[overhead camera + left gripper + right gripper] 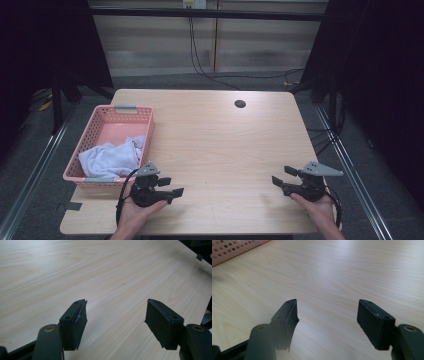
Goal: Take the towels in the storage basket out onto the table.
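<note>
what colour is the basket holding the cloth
Pink, with a perforated wall; the basket shows best in the high view, with a white cloth inside.

Left gripper [172,186]: black body with two stubby black jaws, a grey three-cornered plate on top, and a black cable looping from its rear. Right gripper [280,175]: same black build, with a grey three-cornered plate and a black cable curling behind. Jaws, seen close in the gripper views: flat rectangular black blocks, each with two small screw holes along the top edge, mounted on rounded black arms with brass-coloured pivot bushings; pad faces matt and slightly worn. Forearms bare, no sleeves in view.
</note>
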A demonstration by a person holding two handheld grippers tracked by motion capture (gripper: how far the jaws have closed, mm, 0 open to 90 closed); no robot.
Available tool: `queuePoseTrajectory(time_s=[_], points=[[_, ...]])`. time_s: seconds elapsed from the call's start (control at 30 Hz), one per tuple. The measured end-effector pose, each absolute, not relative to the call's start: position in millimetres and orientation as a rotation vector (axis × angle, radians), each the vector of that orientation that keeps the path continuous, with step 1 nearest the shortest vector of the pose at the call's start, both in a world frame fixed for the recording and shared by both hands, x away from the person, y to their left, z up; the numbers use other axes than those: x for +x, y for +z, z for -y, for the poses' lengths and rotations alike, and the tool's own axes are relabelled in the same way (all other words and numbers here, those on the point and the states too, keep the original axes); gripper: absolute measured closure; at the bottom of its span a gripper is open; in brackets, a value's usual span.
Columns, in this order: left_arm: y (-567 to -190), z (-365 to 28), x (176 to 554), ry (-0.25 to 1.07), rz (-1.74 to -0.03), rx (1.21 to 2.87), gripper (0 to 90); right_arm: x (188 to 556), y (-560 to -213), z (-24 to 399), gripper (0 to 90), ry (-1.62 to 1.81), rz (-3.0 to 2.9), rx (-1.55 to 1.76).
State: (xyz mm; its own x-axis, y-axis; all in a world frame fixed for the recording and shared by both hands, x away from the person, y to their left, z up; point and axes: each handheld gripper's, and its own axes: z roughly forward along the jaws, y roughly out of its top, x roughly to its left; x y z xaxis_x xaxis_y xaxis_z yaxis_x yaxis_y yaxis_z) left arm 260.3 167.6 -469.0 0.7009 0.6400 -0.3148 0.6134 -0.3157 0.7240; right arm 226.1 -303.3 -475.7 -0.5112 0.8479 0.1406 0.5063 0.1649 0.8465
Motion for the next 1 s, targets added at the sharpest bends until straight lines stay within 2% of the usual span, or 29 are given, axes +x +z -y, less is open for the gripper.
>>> queuePoseTrajectory(time_s=[0.37, 0.5, 0.77, 1.0], points=[[-467.0, -170.4, 259.7, 0.001, -0.929, 2.005, 36.6, 222.9, -473.0, 296.8, 28.6, 1.318, -2.189, 1.291], [-459.4, -170.7, 255.0, 0.038, -0.903, 2.003, 31.9, 221.5, -473.1, 293.6, 27.3, 1.288, -2.199, 1.271], [-438.8, -184.7, 253.4, 0.092, -0.916, 1.996, 30.8, 218.8, -471.2, 286.3, 25.4, 1.274, -2.23, 1.24], [-414.5, -213.1, 265.5, 0.154, -0.938, 1.975, 29.5, 221.5, -473.3, 284.4, 22.5, 1.268, -2.251, 1.245]])
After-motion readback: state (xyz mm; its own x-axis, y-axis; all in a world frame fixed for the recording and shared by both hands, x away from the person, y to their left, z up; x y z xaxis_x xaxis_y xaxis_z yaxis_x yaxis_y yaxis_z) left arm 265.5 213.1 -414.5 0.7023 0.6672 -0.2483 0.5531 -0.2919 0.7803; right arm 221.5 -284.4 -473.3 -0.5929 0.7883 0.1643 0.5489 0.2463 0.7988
